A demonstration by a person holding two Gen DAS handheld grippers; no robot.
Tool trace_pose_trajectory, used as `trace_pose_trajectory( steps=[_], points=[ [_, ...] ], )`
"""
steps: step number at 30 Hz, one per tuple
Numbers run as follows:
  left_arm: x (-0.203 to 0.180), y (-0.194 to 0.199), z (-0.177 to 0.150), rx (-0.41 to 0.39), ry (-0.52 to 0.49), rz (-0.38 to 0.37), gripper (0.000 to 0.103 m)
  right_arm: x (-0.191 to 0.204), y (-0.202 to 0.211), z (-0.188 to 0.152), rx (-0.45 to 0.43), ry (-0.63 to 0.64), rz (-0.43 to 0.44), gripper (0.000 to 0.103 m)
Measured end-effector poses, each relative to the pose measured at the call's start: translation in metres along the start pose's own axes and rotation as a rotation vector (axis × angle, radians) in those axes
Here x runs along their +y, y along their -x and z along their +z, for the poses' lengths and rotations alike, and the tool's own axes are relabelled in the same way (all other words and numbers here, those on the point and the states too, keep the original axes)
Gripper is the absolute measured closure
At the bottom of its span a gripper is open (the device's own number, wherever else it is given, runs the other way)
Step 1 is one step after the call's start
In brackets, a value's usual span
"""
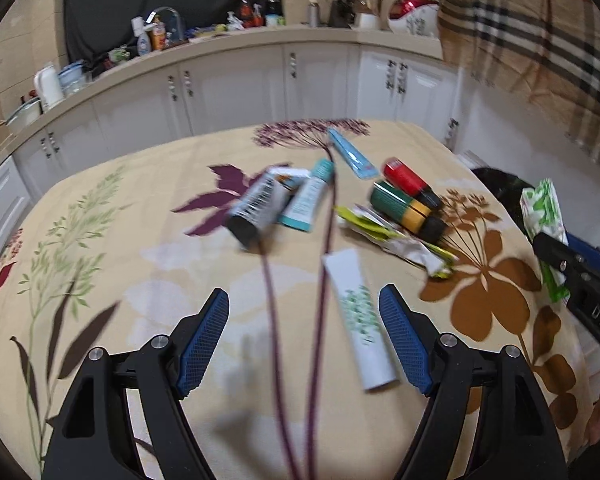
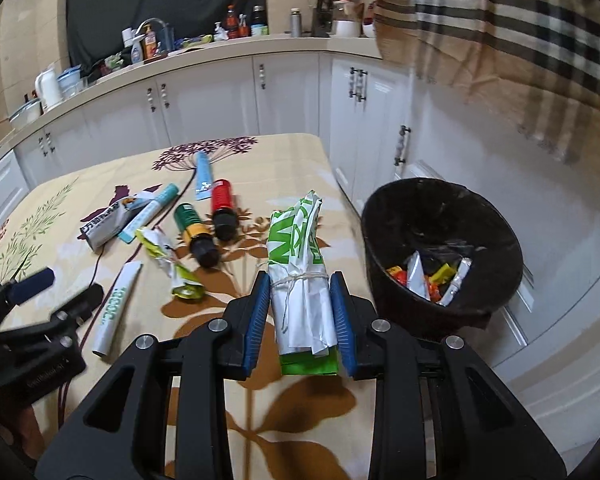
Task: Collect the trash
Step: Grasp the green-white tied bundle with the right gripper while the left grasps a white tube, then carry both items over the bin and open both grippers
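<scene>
Floral tablecloth, white cabinets; right hand-held gripper clamps tied wrapper bundle; left hand-held gripper agape.

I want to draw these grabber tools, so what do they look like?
Both match. The left gripper and the right gripper have black angular plastic arms with triangular cut-outs, round silver bolts, and two blue fingers with a ridged, meshy grip. White lettering marks the black body.
</scene>
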State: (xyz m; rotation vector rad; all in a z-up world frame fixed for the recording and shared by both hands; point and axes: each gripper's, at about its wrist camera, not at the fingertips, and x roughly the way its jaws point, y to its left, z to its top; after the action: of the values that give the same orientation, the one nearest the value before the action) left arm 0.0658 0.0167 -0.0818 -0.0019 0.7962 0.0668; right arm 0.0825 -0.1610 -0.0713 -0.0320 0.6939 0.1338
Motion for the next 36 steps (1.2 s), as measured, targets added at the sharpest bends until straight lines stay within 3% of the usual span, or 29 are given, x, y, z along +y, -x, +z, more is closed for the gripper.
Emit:
trace_pose_trajectory(
  steps=[6, 11, 13, 19, 25, 36],
  points=[
    [-0.010, -0.014, -0.004, 0.087, -0.016, -0.042, 0.063, -0.010, -0.001, -0.004, 0.002, -0.022, 0.011, 0.073],
    [-0.014, -0.014, -0.005, 0.081, -0.033, -0.040, 0.073, -0.011, -0.002, -0.006, 0.005, -0.029, 0.025, 0.073],
    [-0.012, -0.013, -0.006, 0.080, -0.025, -0.043, 0.084, -0.012, -0.003, -0.006, 0.004, -0.030, 0.029, 0.073],
    [-0.009, -0.010, -0.005, 0.068, -0.009, -0.063, 0.089, -0.013, 0.001, -0.004, -0.009, -0.033, 0.036, 0.073],
    [-0.017, 0.008, 0.006, 0.003, -0.019, -0.093, 0.089, -0.020, 0.008, 0.002, -0.040, -0.043, 0.022, 0.073],
    [-0.068, 0.012, 0.056, -0.121, -0.098, -0.202, 0.089, -0.060, 0.007, 0.025, -0.105, -0.084, -0.086, 0.073]
  ],
)
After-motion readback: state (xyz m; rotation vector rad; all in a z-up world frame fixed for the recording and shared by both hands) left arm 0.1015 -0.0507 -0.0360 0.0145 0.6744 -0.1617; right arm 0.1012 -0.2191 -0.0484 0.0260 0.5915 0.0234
